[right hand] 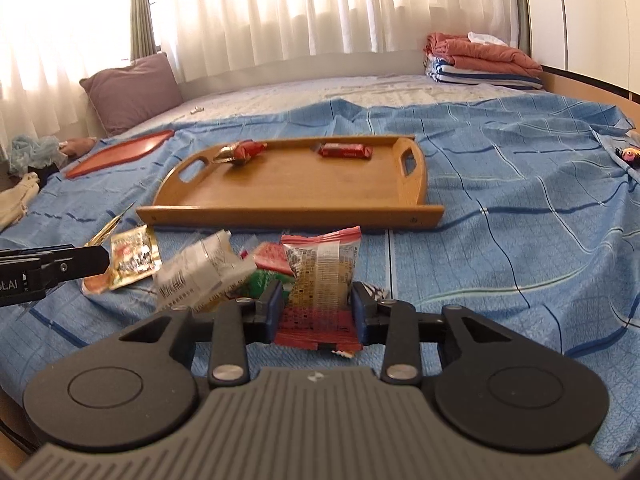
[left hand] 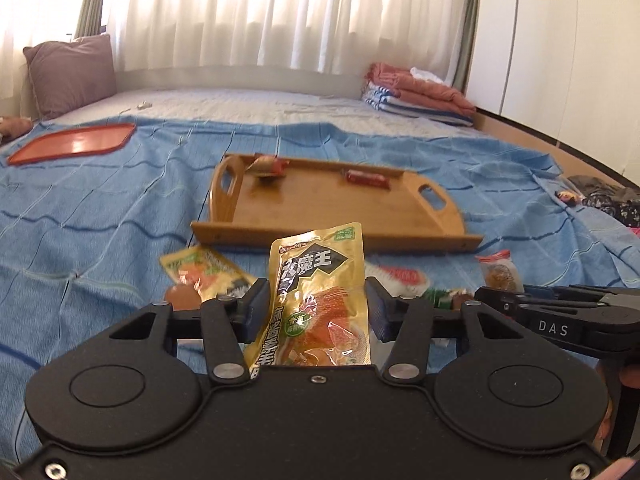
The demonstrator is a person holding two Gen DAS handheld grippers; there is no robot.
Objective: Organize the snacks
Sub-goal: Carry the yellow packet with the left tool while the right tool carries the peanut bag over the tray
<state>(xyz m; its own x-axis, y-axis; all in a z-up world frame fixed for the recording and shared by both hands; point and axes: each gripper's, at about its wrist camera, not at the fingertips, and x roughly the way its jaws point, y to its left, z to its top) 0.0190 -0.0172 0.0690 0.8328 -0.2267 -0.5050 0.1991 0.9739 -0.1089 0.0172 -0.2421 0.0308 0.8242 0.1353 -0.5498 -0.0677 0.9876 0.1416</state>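
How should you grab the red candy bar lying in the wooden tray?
Grip the red candy bar across its narrow middle, coming from above. It lies flat, lengthwise along the wooden tray's far wall, so that wall probably blocks a side approach.

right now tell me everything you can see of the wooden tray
The wooden tray is light brown, bamboo-looking, rectangular, with straight low rails on its long sides and raised rounded ends with cut-out handles. It lies flat on the blue bedsheet, beyond the loose snacks. Two red-wrapped snacks lie inside near its far rail: one left, one right.
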